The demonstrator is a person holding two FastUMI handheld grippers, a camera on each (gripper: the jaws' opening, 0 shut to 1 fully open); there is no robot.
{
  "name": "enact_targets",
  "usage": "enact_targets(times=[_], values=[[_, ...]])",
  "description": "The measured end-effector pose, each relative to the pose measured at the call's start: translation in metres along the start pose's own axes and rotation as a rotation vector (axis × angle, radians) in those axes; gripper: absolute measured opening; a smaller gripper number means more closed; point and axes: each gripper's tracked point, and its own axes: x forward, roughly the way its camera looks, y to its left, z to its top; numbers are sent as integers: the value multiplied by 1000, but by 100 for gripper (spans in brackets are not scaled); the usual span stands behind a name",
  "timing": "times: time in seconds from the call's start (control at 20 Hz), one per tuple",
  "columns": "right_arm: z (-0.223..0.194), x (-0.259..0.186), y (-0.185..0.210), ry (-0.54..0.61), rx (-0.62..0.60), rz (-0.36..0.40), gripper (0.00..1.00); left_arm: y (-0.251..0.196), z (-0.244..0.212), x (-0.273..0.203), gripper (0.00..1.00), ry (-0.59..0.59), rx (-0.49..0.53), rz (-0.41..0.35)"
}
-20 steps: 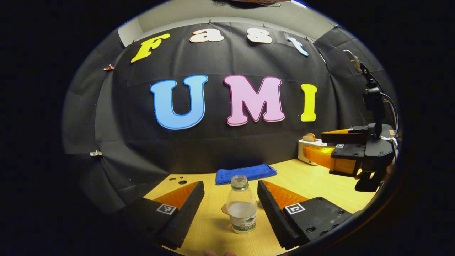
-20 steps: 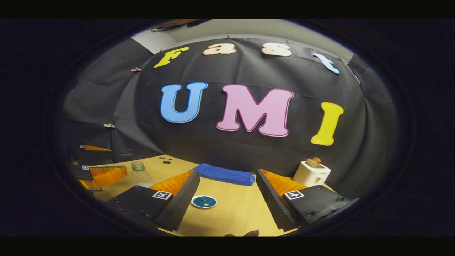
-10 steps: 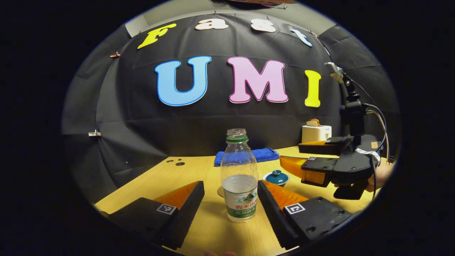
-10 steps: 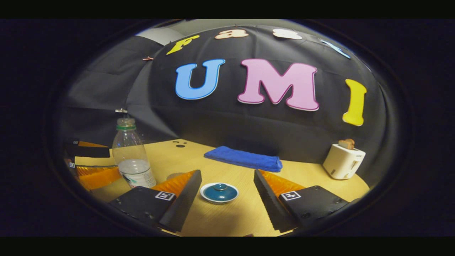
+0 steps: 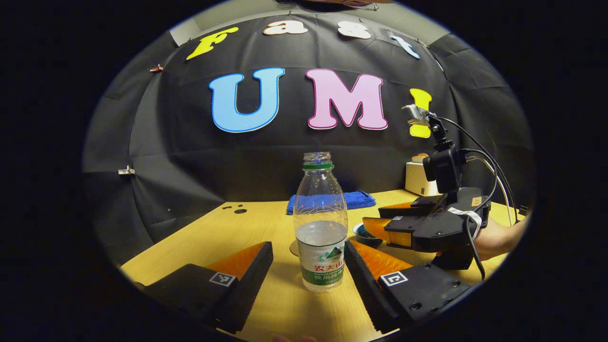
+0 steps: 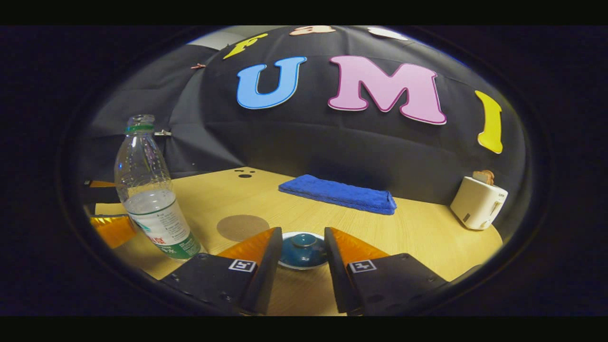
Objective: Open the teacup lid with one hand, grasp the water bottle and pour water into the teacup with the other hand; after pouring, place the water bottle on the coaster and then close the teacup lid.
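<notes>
uncapped water bottle (image 5: 319,223), part full, between spread left gripper (image 5: 308,259); right gripper (image 6: 297,247) spread around teacup lid (image 6: 302,247).

A pale wooden table (image 6: 427,237) carries everything. A folded blue towel (image 6: 339,194) lies along its back edge, a white toaster (image 6: 477,203) near the back right corner. Toward the front stand an uncapped water bottle (image 5: 320,228), a round brown coaster (image 6: 242,227) and a lidded teal teacup (image 6: 303,249).

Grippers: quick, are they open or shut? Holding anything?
Left gripper: open around the water bottle, not gripping.
Right gripper: open around the teacup lid, holding nothing.
</notes>
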Motion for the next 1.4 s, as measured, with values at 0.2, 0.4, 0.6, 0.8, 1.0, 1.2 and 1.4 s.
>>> enact_targets(times=[0.2, 0.4, 0.6, 0.8, 1.0, 1.2, 1.4], values=[[-7, 10, -1, 28, 24, 10, 56, -2, 0, 5, 95, 0, -6, -4], [-5, 9, 0, 27, 49, 13, 37, -4, 0, 13, 95, 1, -11, -13], [-6, 9, -2, 23, 63, 20, 29, -7, -6, 19, 95, 10, -13, -20], [0, 7, -4, 2, 68, 20, 25, -9, -11, 21, 95, 20, -20, -23], [9, 3, -10, -19, 75, 10, 25, -9, -15, 27, 95, 28, -21, -19], [25, -14, -27, -54, 71, -21, 24, -11, -22, 35, 95, 39, -27, -14], [35, -39, -55, -73, 59, -69, 25, -15, -30, 41, 95, 57, -35, -23]])
